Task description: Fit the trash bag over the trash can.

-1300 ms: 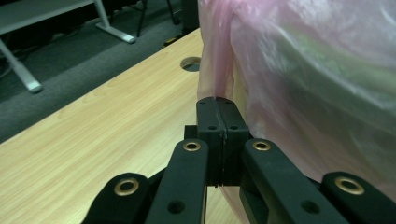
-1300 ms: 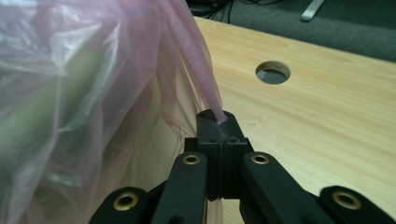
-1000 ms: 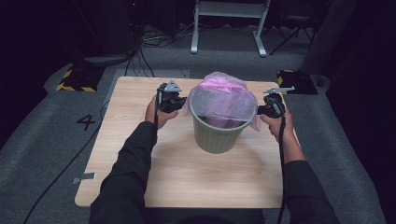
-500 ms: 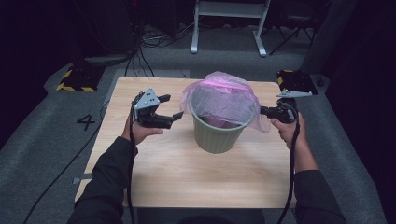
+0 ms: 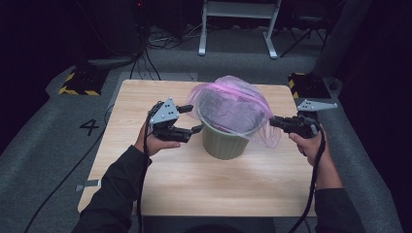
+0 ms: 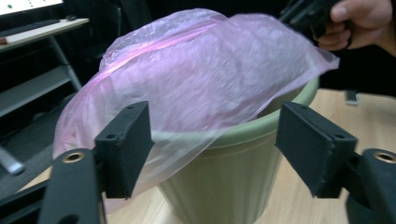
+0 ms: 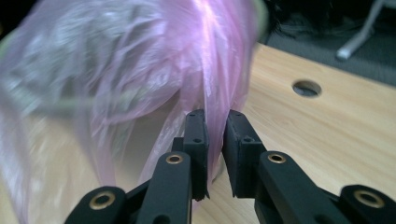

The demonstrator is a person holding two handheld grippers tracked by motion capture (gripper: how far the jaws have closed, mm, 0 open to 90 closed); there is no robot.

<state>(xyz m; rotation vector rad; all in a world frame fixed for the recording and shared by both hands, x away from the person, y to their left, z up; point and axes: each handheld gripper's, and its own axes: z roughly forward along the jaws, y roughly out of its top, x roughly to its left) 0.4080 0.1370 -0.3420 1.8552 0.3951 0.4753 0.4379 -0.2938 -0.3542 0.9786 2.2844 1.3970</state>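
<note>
In the right gripper view, right gripper [image 7: 215, 125] fingers just parting around pink bag [image 7: 140, 70] film, high view showing left gripper [image 5: 187, 119] fingers spreading empty, green bin [image 5: 224, 141] standing upright, mouth up.

Upright green bin [image 5: 224, 141], pink bag [image 5: 228, 104] draped loosely over rim

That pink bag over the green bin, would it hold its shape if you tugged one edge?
Probably not. The pink bag looks thin and see-through, bunching into folds by the right gripper, so likely floppy and very light. It billows loosely above the green bin, so a tug might slide it off.
</note>
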